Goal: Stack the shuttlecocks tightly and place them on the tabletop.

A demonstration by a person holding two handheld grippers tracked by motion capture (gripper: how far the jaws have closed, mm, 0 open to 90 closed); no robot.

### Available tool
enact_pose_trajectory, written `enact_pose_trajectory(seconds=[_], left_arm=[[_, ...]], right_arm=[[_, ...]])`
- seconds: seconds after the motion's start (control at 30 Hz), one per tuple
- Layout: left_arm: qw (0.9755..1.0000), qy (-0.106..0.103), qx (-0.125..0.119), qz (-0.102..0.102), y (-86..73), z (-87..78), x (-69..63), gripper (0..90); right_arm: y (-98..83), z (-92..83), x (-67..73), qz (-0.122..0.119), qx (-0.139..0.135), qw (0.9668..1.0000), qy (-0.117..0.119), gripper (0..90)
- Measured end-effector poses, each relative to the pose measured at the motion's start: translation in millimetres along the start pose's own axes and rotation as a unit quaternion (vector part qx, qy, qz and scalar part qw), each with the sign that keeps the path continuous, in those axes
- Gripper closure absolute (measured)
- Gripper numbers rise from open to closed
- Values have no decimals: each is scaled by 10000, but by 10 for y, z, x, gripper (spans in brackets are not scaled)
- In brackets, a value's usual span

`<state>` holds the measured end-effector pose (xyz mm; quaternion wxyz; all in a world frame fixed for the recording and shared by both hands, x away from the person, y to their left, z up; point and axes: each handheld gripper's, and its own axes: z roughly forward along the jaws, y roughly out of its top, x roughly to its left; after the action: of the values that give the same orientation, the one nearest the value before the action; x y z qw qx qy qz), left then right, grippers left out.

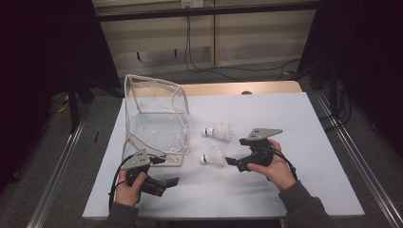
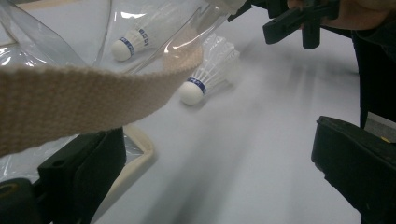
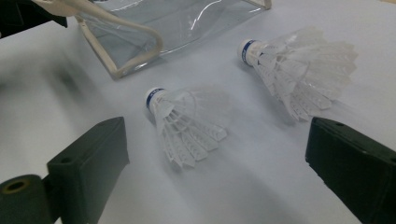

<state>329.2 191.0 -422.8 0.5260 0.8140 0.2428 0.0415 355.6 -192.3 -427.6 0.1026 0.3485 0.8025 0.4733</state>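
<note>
On the white table [image 1: 294,142] lie two shuttlecocks, just right of a clear bag [image 1: 157,118]. The near shuttlecock [image 1: 213,157] sits just in front of the right gripper [image 1: 236,154], whose jaws are wide apart and hold nothing. The right gripper view shows its feathers [image 3: 187,126] lying between the two black jaws, not touched. The far shuttlecock [image 1: 217,131] lies just behind it. The left gripper [image 1: 164,170] is open too; the left gripper view shows the bag's cloth strap [image 2: 84,100] passing over one jaw, but I cannot tell if it touches.
</note>
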Motion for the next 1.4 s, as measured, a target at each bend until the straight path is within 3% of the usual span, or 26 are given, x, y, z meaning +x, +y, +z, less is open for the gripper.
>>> enact_pose_trajectory(seconds=[0.73,0.93,1.1,1.4], left_arm=[[10000,-5,8,22,3,-3,-3,32],[10000,-1,11,42,4,-8,-4,32],[10000,2,13,40,3,-6,-6,32],[10000,-4,17,53,2,-8,-9,32]], right_arm=[[-9,146,117,-15,114,9998,174,55],[-11,178,142,-76,168,9995,275,135],[-5,190,164,-144,197,9990,369,265],[6,253,206,-316,259,9985,363,353]])
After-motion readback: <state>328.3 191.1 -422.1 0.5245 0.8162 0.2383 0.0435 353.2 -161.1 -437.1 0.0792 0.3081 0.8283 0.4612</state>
